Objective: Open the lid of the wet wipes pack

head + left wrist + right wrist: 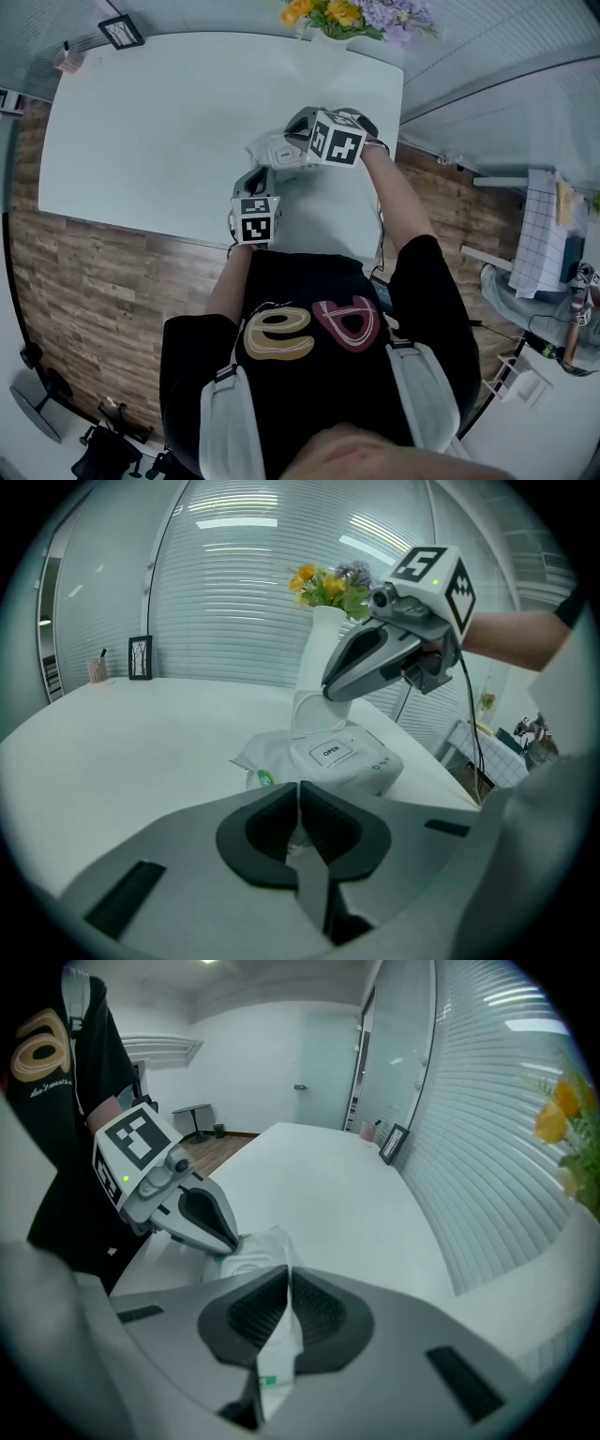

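Observation:
A white wet wipes pack (266,148) lies on the white table (150,122) near its front edge. Its lid, labelled OPEN (330,752), lies flat and closed on top. My left gripper (298,832) is shut on the thin film at the pack's near end. My right gripper (286,1312) is shut on the film seam (279,1358) at the opposite end, which is lifted a little. In the left gripper view the right gripper (328,694) comes down onto the far end of the pack (352,766). In the right gripper view the left gripper (230,1246) sits at the pack's (253,1260) other end.
A white vase of yellow and purple flowers (347,17) stands at the table's far edge, just behind the pack (323,621). A small framed picture (122,31) stands at the far left corner. The table's front edge (141,228) runs beside my left hand.

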A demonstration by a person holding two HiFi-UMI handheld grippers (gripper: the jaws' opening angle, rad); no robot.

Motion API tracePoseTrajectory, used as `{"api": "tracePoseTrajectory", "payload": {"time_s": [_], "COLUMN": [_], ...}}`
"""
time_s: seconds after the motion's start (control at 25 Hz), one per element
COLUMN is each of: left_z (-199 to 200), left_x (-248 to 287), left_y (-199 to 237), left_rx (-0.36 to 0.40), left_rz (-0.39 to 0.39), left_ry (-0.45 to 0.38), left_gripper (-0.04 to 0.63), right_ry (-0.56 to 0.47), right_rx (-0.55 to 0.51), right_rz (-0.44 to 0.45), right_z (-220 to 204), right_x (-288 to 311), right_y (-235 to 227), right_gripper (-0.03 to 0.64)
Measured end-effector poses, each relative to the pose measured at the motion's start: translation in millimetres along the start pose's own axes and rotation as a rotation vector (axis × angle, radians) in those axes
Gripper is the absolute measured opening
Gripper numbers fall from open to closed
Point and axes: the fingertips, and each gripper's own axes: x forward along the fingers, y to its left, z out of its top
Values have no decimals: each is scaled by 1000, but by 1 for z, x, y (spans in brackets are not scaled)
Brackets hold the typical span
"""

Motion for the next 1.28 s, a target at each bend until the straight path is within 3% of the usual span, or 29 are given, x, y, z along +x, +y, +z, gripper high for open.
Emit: {"api": "tracePoseTrajectory", "payload": {"time_s": [0.72,1.28], "left_z": [0,1], "left_x": [2,3], "left_y": [-1,0], "left_rx": [4,0], "left_rz": [7,10], "left_ry": [-2,-8], "left_gripper": [26,26], "right_ry": [-49,-61], "right_rx": [178,245], "right_rz": [9,-5], "right_z": [-12,-21], "right_x": [22,39], "right_y": [-34,-46], "right_gripper": [46,69]}}
